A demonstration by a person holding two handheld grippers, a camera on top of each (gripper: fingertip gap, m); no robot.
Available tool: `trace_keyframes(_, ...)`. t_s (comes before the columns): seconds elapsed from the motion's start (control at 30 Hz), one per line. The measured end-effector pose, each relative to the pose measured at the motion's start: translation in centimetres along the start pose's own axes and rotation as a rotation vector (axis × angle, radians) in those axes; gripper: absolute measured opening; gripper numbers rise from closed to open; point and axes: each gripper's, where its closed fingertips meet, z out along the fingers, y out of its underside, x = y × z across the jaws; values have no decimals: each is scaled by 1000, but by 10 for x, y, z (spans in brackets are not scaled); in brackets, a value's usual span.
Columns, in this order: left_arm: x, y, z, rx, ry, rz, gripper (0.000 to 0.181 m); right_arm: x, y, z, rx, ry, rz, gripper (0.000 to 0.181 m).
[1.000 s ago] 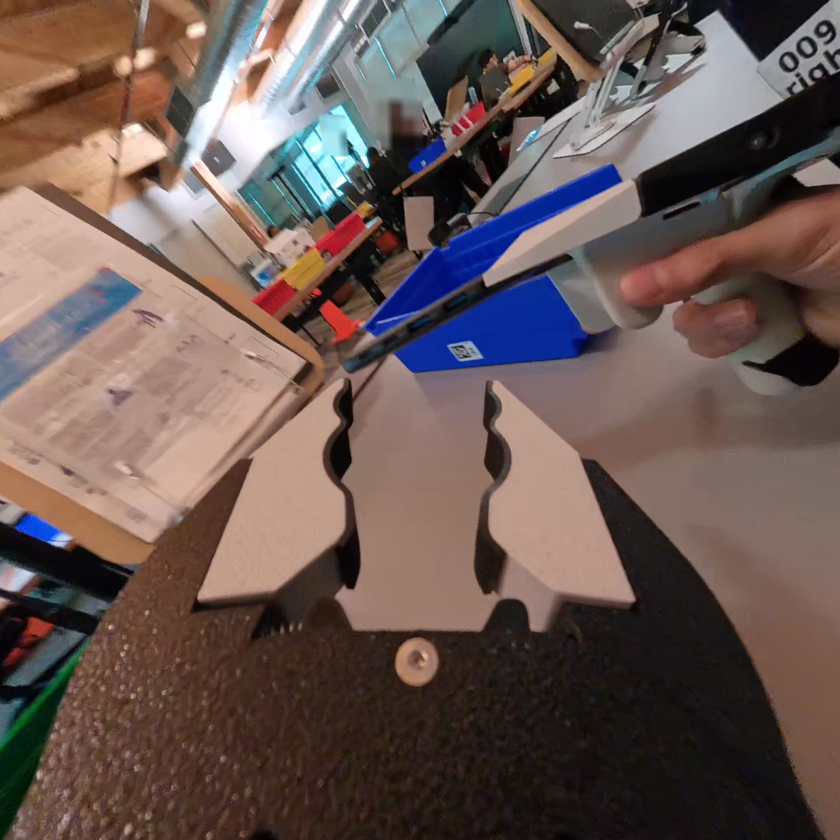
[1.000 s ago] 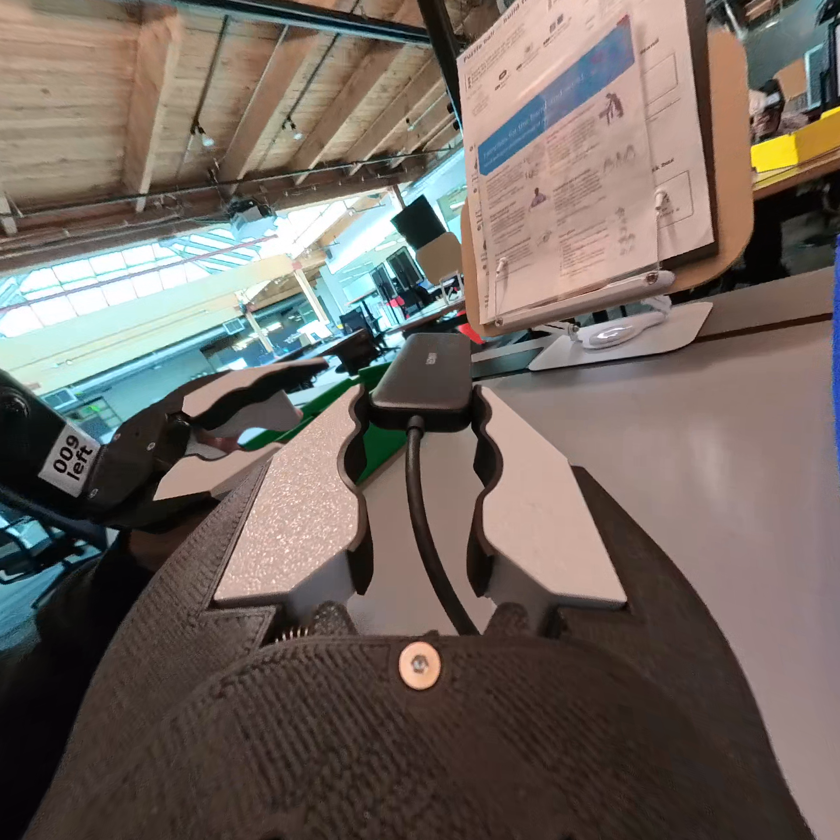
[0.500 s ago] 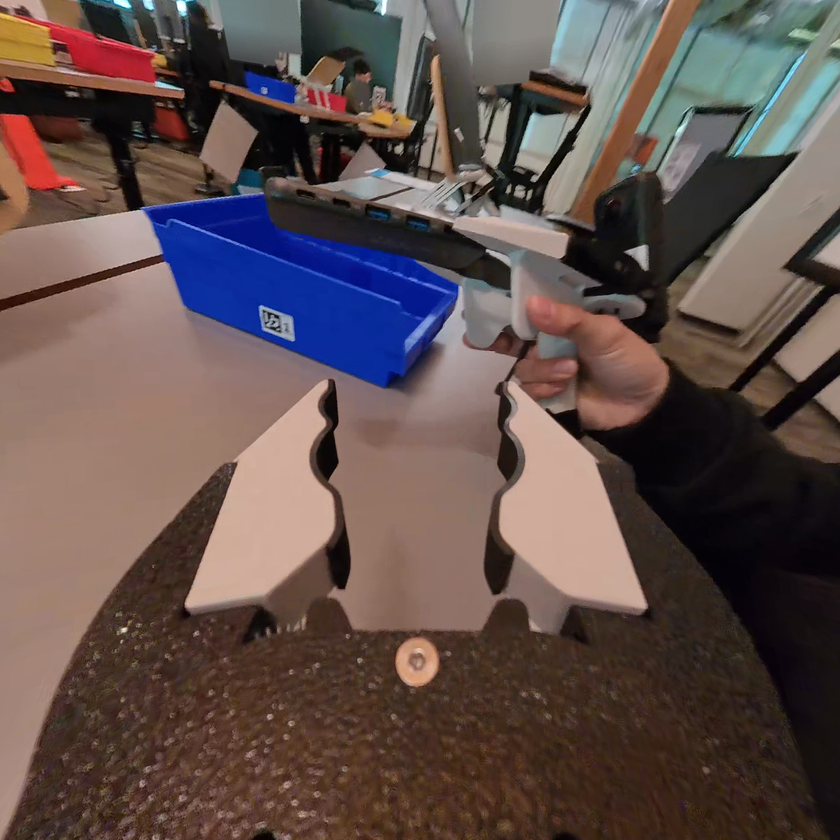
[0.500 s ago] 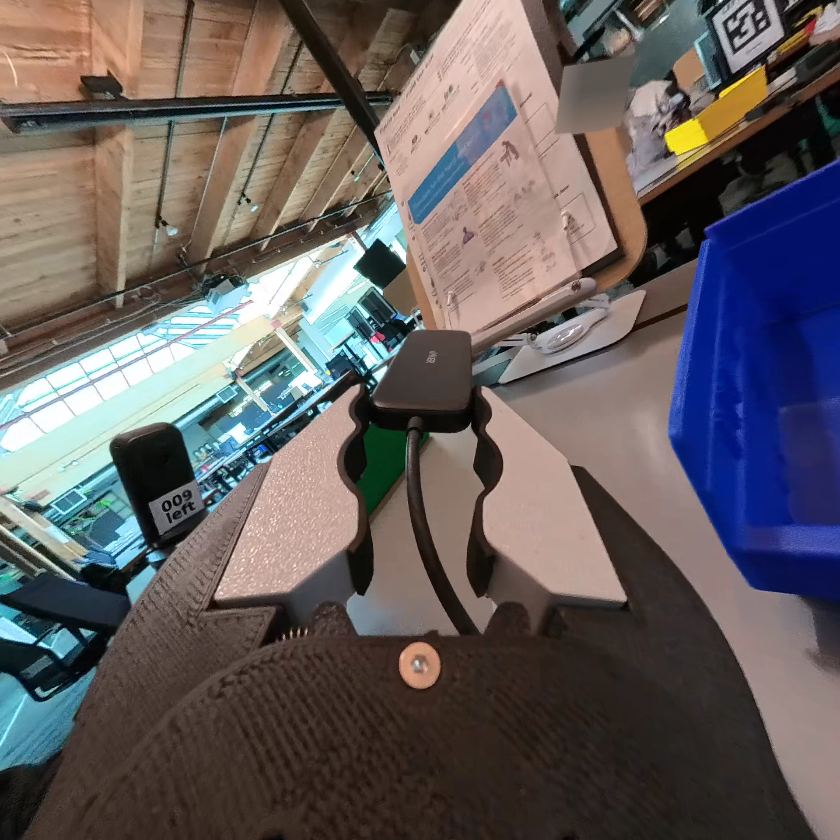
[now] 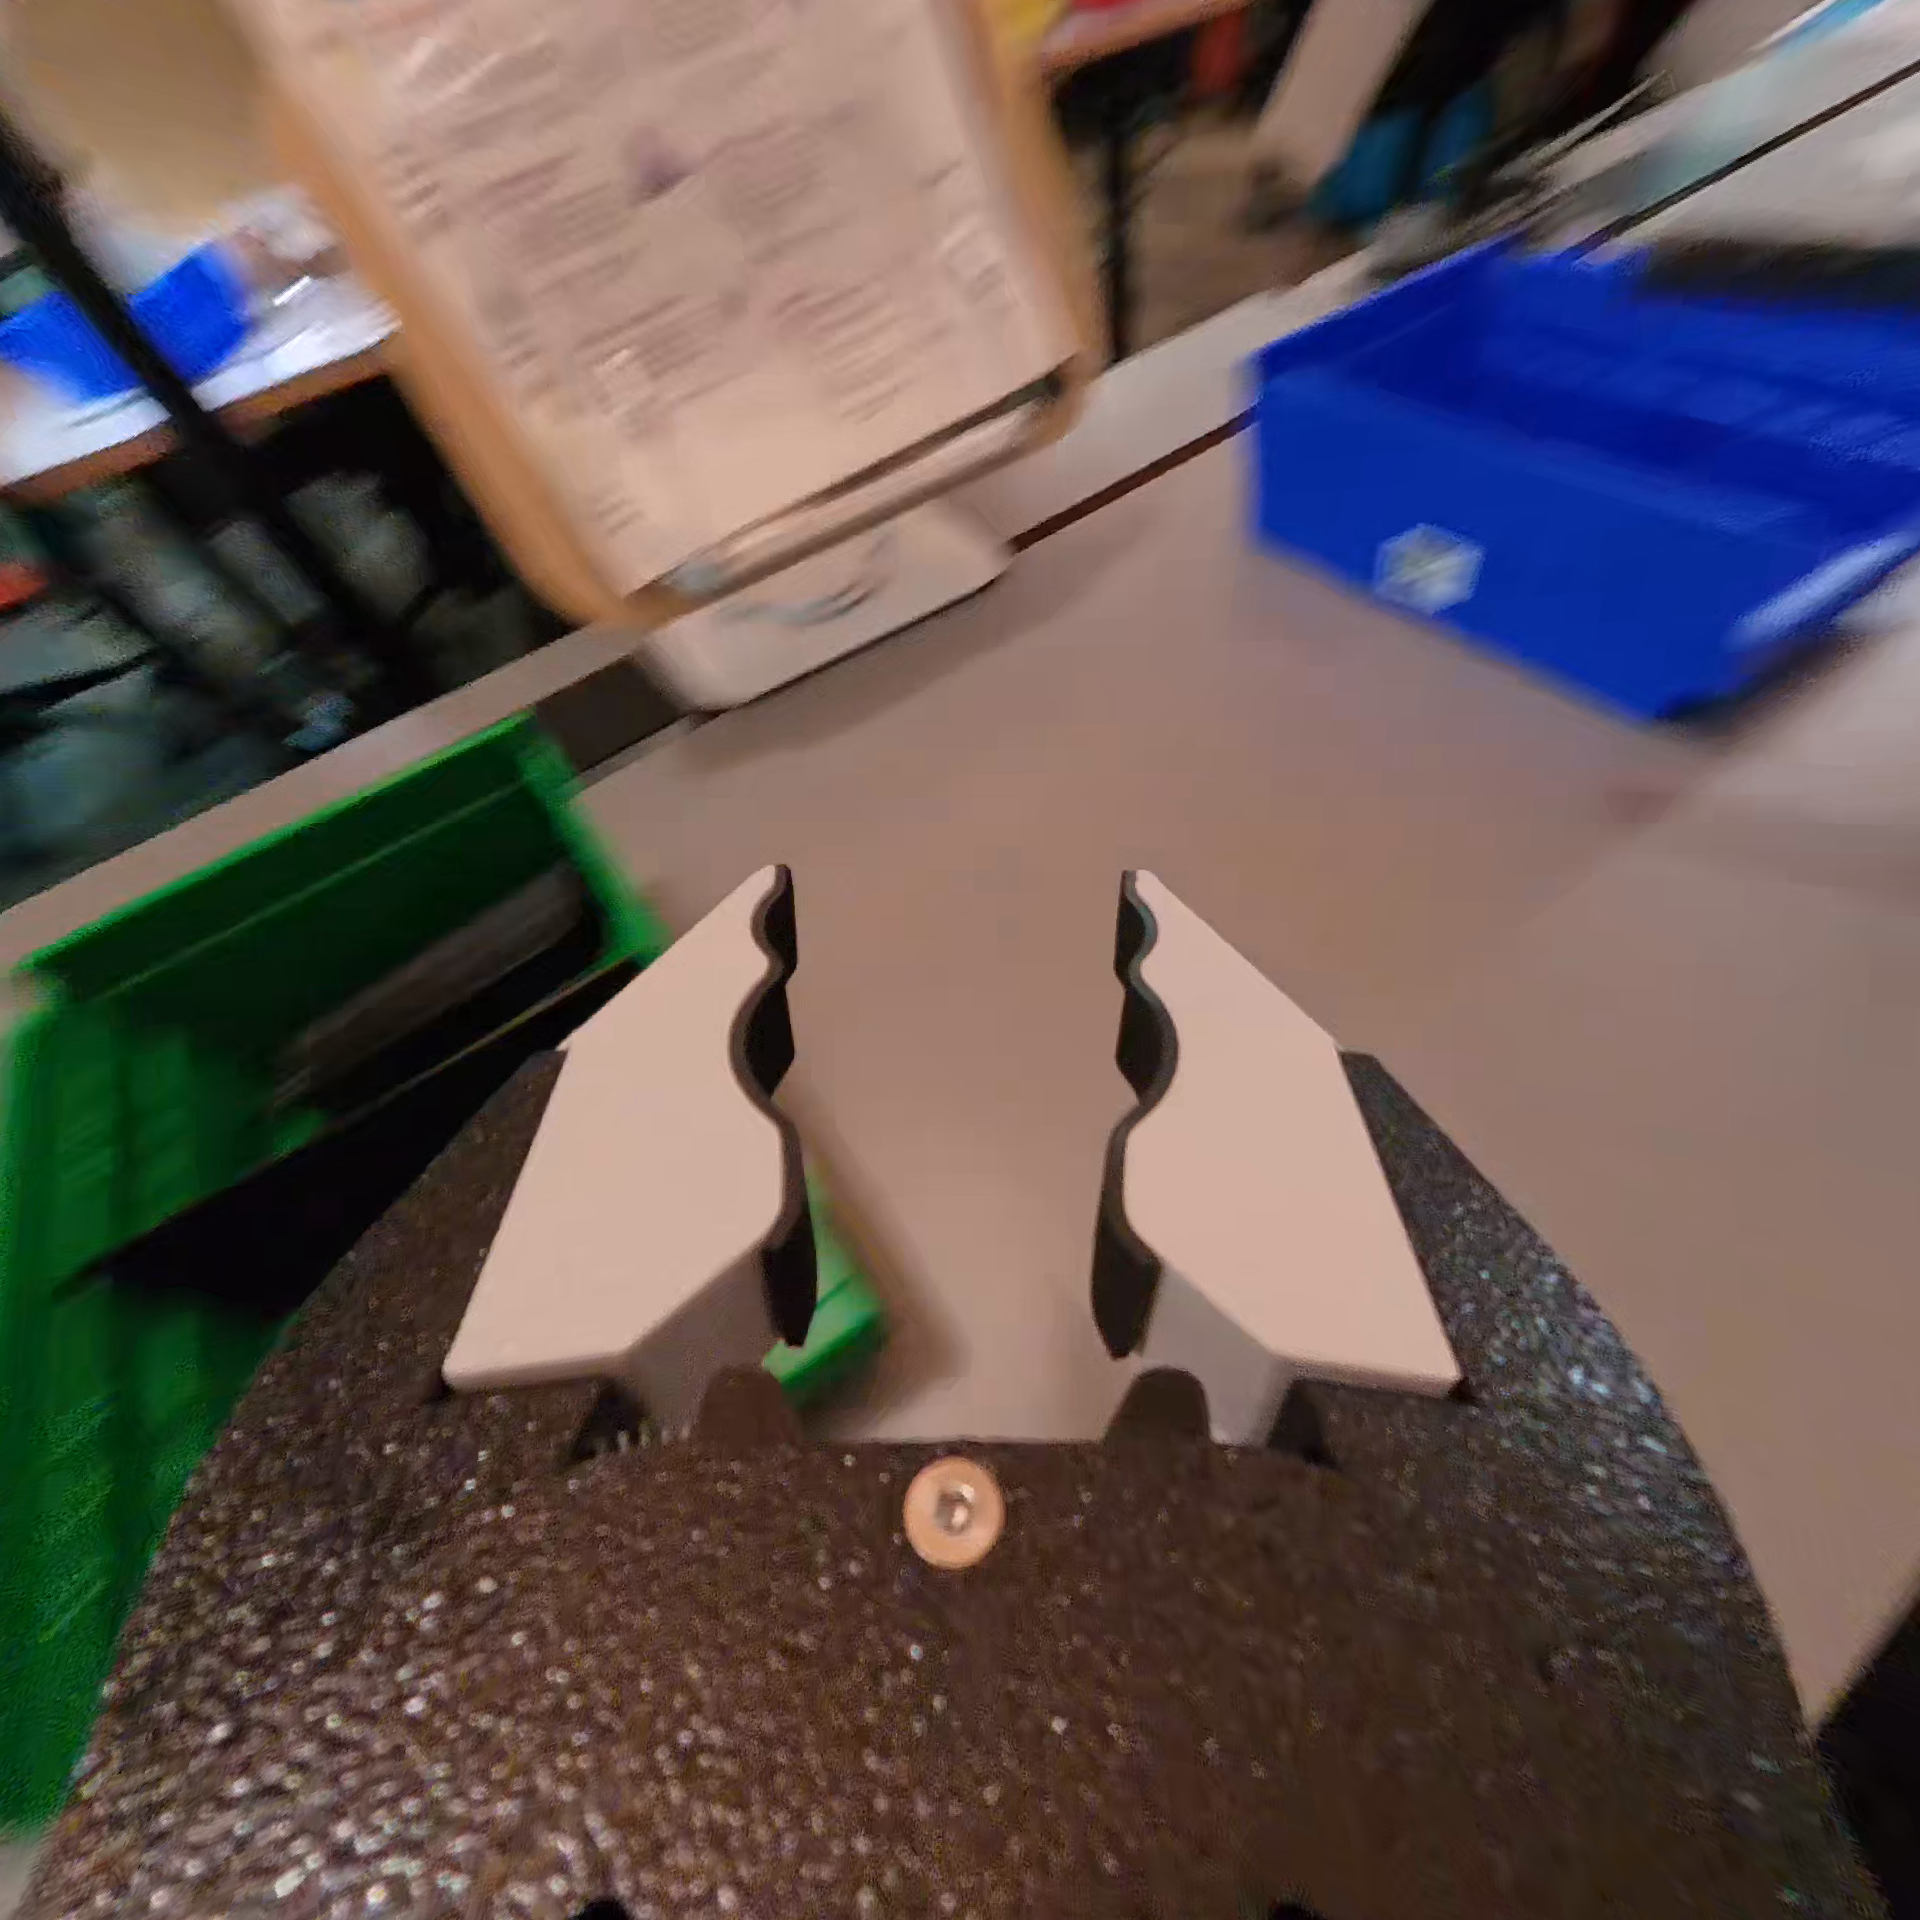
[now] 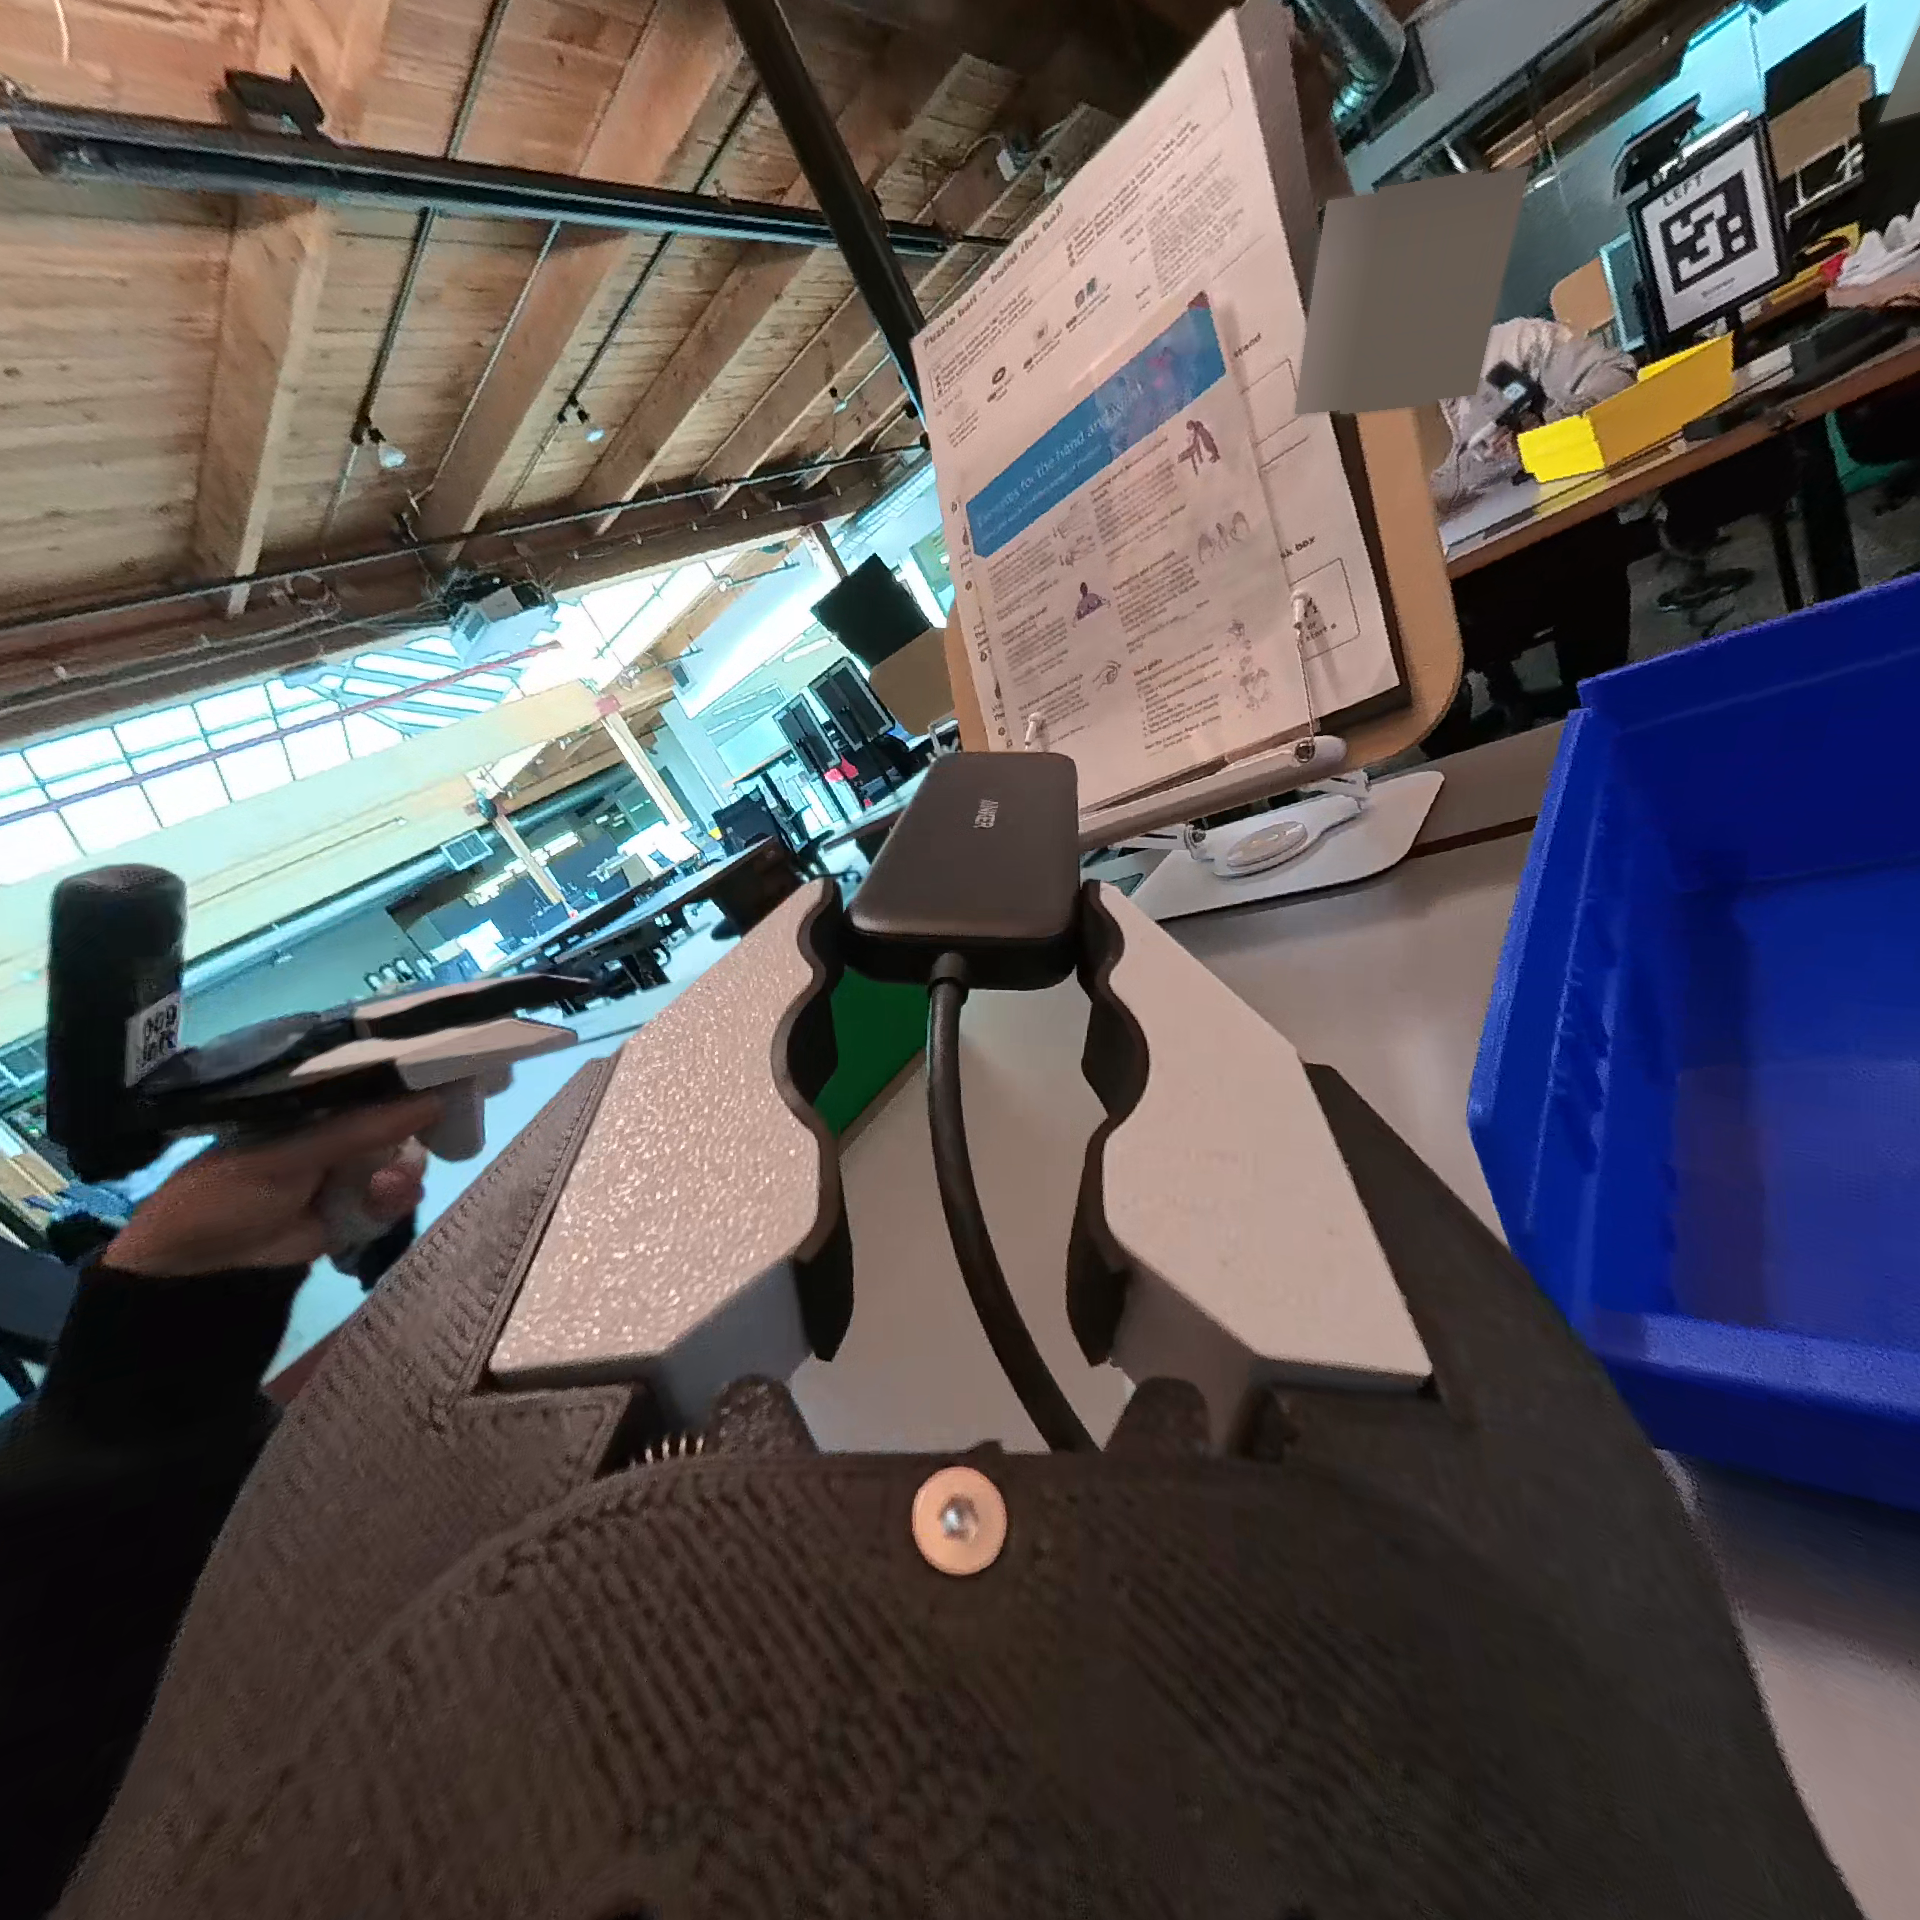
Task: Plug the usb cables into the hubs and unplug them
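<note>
My right gripper (image 6: 961,914) is shut on a dark grey USB hub (image 6: 971,862) and holds it in the air, tilted up. The hub's black cable (image 6: 961,1195) runs back between the fingers. My left gripper (image 5: 956,883) is open and empty above the grey table (image 5: 1351,935). It also shows in the right wrist view (image 6: 468,1023), held by a hand at the left, level with the hub and apart from it. The left wrist view is blurred by motion. No loose USB cable shows.
A blue bin (image 6: 1714,1039) stands on the table to the right; it also shows in the left wrist view (image 5: 1579,488). A green bin (image 5: 260,997) sits at the table's left edge. A sheet holder with printed pages (image 6: 1153,520) stands at the back.
My left gripper has swung left, from facing the right gripper and hub to facing the green bin and sheet holder. My right gripper still holds the hub and has turned slightly toward the blue bin.
</note>
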Motion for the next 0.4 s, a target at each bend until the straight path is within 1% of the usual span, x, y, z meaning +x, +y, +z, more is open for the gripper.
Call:
trace_keyframes(0.03,-30,17,-7,-71,-95,-8,60,-2,1,0,-10,-4,-12,44)
trace_keyframes(0.1,-81,53,-19,-185,-233,-81,60,-4,2,2,-22,-7,-35,44)
trace_keyframes(0.17,-108,85,-24,-274,-265,-184,62,-5,5,5,-36,-5,-58,44)
trace_keyframes(0.23,-125,104,-23,-303,-282,-244,62,-6,6,6,-38,8,-83,44)
trace_keyframes(0.3,-120,116,-12,-320,-203,-251,56,-8,8,7,-36,3,-102,44)
trace_keyframes(0.37,-105,123,3,-359,-84,-176,43,-7,14,8,-51,3,-93,44)
trace_keyframes(0.4,-99,127,10,-377,-46,-129,39,-6,17,10,-61,2,-83,44)
